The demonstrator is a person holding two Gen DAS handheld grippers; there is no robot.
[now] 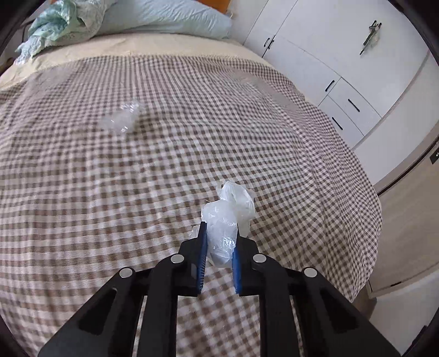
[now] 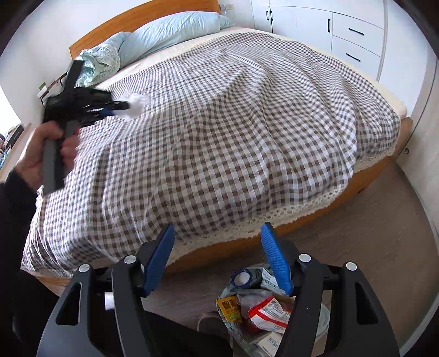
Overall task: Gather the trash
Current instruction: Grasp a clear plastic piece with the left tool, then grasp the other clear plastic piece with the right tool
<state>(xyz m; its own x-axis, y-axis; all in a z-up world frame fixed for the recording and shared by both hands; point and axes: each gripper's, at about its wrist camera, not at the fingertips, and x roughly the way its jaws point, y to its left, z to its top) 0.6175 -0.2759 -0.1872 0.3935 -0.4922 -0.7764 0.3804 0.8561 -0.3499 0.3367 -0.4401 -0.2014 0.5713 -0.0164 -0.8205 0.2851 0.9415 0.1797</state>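
Your left tool [image 1: 219, 241] is clamped on a crumpled white plastic bag [image 1: 229, 211], its blue pads [image 1: 202, 255] pressing the bag from both sides while the loose upper part of the bag bulges out beyond the tips, above the checked bedspread [image 1: 164, 164]. In the right wrist view you see that same tool at the far left, over the bed, with your left hand [image 2: 41, 153] wrapped around its grey handle and the white bag sticking out of its front end as a blur. A second piece of trash, a clear crumpled wrapper [image 1: 120, 118], lies on the bedspread farther up the bed and to the left of the held bag, well apart from it. Beyond it, at the head of the bed, rest a light blue pillow [image 1: 164, 19] and a bunched pale green cloth [image 1: 55, 24]. White cupboards [image 1: 315, 55] with black handles stand along the right. Your right tool [image 2: 216, 255] has its fingers spread wide apart with nothing between them; it hangs near the foot of the bed, over the wooden floor [image 2: 370, 233]. Just below it, on the near side, sits a trash bag [image 2: 258, 310] already filled with wrappers, a red-and-white packet and a yellow packet among them.
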